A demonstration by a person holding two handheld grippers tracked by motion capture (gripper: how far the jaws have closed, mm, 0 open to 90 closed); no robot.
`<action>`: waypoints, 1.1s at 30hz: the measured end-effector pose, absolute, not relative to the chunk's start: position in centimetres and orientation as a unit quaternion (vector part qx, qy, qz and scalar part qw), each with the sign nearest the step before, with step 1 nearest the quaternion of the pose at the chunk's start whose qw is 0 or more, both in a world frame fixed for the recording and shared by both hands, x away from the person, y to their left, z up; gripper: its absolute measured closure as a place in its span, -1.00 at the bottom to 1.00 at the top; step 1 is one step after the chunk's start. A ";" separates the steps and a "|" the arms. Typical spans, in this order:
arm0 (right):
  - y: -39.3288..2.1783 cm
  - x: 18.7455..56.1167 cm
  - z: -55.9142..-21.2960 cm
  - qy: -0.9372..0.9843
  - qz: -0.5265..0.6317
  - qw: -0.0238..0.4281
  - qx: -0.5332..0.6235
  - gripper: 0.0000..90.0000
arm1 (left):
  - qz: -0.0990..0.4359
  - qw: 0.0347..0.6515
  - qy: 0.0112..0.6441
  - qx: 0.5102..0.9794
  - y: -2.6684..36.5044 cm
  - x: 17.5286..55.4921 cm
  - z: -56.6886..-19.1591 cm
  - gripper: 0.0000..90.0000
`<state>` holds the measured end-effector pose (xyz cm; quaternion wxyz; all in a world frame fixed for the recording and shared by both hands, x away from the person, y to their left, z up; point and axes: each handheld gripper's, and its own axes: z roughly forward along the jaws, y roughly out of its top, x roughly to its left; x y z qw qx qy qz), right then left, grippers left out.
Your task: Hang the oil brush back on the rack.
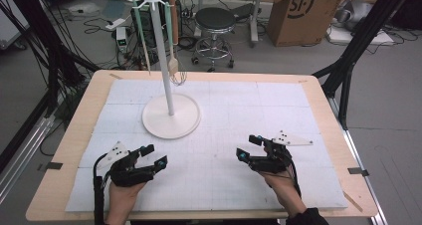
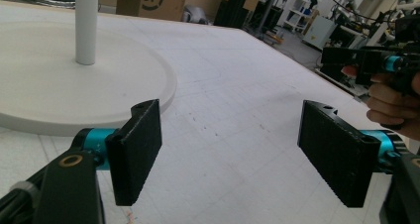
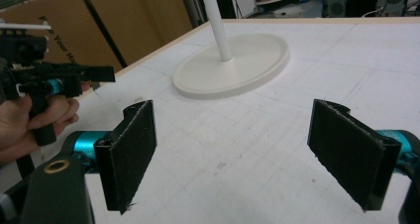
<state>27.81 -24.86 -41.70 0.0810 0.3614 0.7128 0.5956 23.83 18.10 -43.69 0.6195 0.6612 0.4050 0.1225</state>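
A white rack (image 1: 170, 116) with a round base and a tall pole stands on the white mat (image 1: 224, 110), left of centre. Utensils hang from its top hooks, among them a pale green-handled one (image 1: 141, 33) and a wooden-handled whisk (image 1: 173, 60). My left gripper (image 1: 156, 154) rests near the front left of the mat, open and holding nothing. My right gripper (image 1: 247, 146) is at the front right, also open and holding nothing. In the left gripper view, the left gripper (image 2: 233, 154) points past the rack base (image 2: 49, 85). The right gripper (image 3: 233, 154) faces the base (image 3: 233, 65) too.
The wooden table (image 1: 74, 130) edges the mat on all sides. Behind it on the floor are a black stool (image 1: 214, 21), a cardboard box (image 1: 298, 8) and cables. Black frame legs (image 1: 353, 51) stand at both sides.
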 end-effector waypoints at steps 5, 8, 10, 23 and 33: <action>-25.7 27.4 -42.0 0.708 0.599 0.080 0.365 -0.59 | 0.123 0.623 0.400 0.661 17.7 23.9 -43.7 -0.43; -26.2 27.2 -42.1 0.708 0.598 0.084 0.366 -0.59 | 0.120 0.621 0.395 0.666 17.3 23.9 -43.8 -0.43; -26.5 26.9 -42.3 0.710 0.596 0.084 0.367 -0.59 | 0.120 0.619 0.394 0.668 17.1 24.0 -43.8 -0.43; -27.0 26.3 -43.5 0.720 0.575 0.084 0.379 -0.59 | 0.118 0.610 0.396 0.676 17.0 24.4 -44.4 -0.44; -27.7 24.8 -43.5 0.720 0.575 0.101 0.375 -0.59 | 0.112 0.610 0.394 0.679 16.8 24.4 -44.6 -0.44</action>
